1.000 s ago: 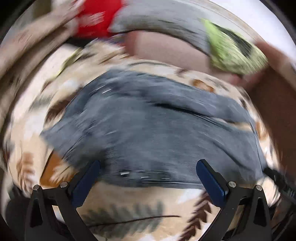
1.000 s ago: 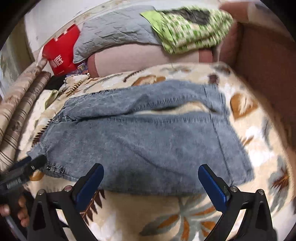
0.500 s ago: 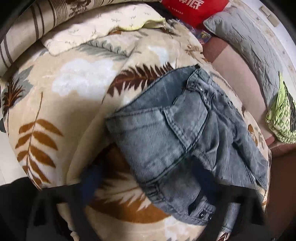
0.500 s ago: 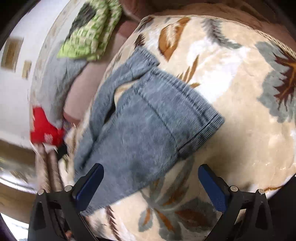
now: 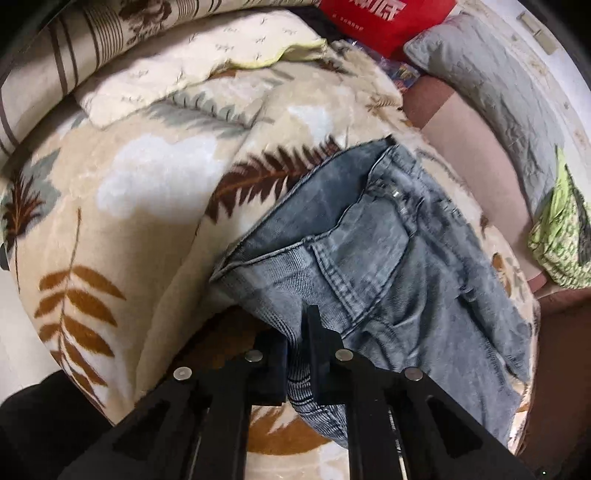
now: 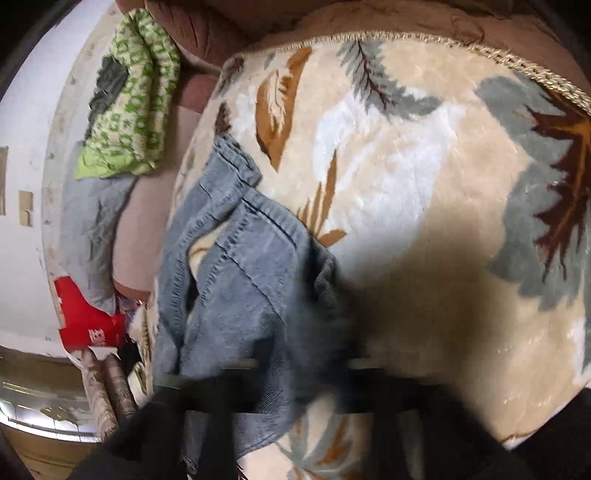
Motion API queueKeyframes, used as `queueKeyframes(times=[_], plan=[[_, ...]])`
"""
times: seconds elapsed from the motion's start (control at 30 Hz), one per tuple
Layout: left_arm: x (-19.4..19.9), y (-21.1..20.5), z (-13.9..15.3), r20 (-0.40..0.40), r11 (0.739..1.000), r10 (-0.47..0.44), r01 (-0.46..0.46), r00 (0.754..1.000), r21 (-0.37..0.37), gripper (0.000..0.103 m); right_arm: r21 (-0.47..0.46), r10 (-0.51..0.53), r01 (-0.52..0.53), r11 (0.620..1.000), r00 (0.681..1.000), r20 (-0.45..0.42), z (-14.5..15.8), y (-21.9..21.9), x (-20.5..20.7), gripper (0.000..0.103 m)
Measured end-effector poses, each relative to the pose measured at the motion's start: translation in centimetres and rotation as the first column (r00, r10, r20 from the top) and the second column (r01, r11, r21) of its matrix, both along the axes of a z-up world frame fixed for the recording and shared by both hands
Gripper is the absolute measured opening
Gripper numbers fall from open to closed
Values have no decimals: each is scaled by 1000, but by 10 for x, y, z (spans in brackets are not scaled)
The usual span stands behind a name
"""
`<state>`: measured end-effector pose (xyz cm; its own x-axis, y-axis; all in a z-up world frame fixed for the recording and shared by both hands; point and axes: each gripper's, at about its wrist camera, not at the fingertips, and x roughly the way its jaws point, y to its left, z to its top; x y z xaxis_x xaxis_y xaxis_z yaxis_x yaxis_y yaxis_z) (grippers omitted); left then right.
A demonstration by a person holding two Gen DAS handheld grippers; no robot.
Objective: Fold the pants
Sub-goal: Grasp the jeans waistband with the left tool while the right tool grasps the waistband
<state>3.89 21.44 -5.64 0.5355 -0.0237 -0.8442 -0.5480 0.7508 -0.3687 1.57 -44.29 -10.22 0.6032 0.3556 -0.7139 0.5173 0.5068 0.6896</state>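
Grey-blue denim pants point(image 5: 388, 266) lie folded on a leaf-patterned blanket point(image 5: 129, 192). In the left wrist view my left gripper point(image 5: 297, 343) is shut on the waistband edge of the pants, near the front of the blanket. In the right wrist view the pants point(image 6: 251, 280) show their hem end; my right gripper point(image 6: 303, 369) is blurred by motion and sits over the near hem corner, its jaws close together on the cloth.
A red bag point(image 5: 384, 18), a grey quilted pillow point(image 5: 498, 85) and a green patterned cloth point(image 5: 561, 236) lie at the back on a pink sofa. A striped cushion point(image 5: 74, 48) lies at the far left. The blanket's braided edge point(image 6: 498, 55) runs at the right.
Both grippers have swung to opposite ends of the pants and closed: the left onto the waistband, the right down onto the hem end, where it is still moving.
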Motion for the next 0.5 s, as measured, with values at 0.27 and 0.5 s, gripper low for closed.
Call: queueKeyframes(times=[0.27, 0.5], plan=[[-66, -25, 62, 164, 993, -30, 11, 986, 117, 8, -347, 122, -81, 934, 988, 99, 80, 12, -27, 6], [-78, -11, 9, -78, 993, 30, -21, 997, 116, 39, -366, 132, -171, 915, 983, -129, 30, -8, -35, 49]])
